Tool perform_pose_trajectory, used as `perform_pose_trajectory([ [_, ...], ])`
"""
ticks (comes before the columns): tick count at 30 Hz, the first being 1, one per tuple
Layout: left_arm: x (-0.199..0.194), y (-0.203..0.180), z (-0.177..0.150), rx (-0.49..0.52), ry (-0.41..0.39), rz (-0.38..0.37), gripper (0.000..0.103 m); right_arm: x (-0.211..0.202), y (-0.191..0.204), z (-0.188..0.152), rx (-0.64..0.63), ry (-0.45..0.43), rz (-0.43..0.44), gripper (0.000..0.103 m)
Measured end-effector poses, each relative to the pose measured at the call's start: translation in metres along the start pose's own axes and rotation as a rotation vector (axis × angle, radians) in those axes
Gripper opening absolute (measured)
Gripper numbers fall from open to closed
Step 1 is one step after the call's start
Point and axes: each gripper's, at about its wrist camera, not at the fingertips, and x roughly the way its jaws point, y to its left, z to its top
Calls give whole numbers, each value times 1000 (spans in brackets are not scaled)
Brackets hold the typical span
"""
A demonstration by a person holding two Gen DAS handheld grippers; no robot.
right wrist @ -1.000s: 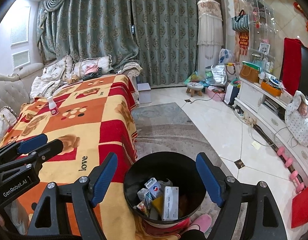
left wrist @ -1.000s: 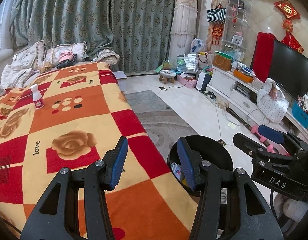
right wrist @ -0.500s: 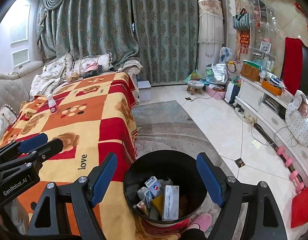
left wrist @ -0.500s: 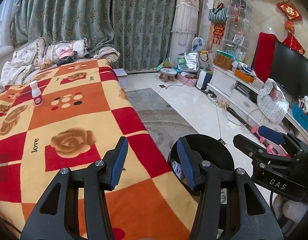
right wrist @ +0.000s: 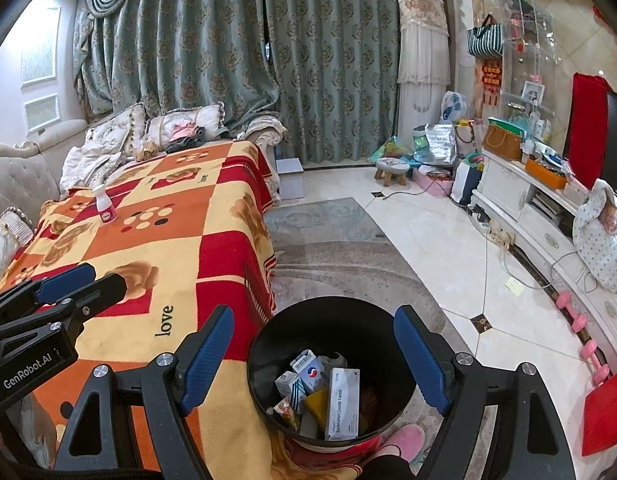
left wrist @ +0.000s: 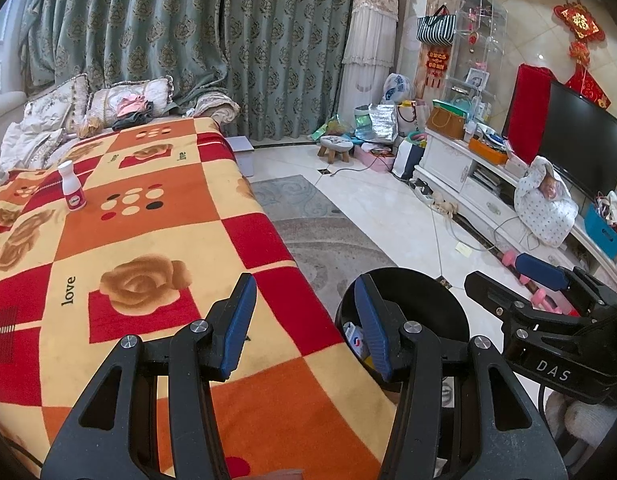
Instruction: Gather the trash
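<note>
Blue-padded right claw (right wrist: 314,354) spread wide, gripping nothing, poised over black bin (right wrist: 264,344) on the floor beside the blanket-covered surface (right wrist: 168,248). Inside: small cartons (right wrist: 308,372), a white box (right wrist: 342,404) with small print too fine to read surely, a wrapper. Left claw (left wrist: 306,322) likewise parted and empty, marked "GenRobot.AI". "love" woven on blanket. White bottle (left wrist: 71,191) upright far back, label illegible. Bin's near rim cut off.

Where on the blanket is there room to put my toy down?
The blanket is bare nearly everywhere: from the little white bottle forward to the open left gripper. The far end, by the pillows and clothes, is crowded.
</note>
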Motion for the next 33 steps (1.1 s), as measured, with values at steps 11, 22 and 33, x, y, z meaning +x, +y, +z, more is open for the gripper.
perform_pose_trajectory([
  [11,0,0,0,0,0,-1,50,2,-2,-3,0,6,2,80],
  [22,2,-2,-1,1,3,-2,50,4,-1,-4,-1,13,1,81],
  [33,1,-2,-1,0,6,-4,50,4,-1,-5,1,17,0,81],
])
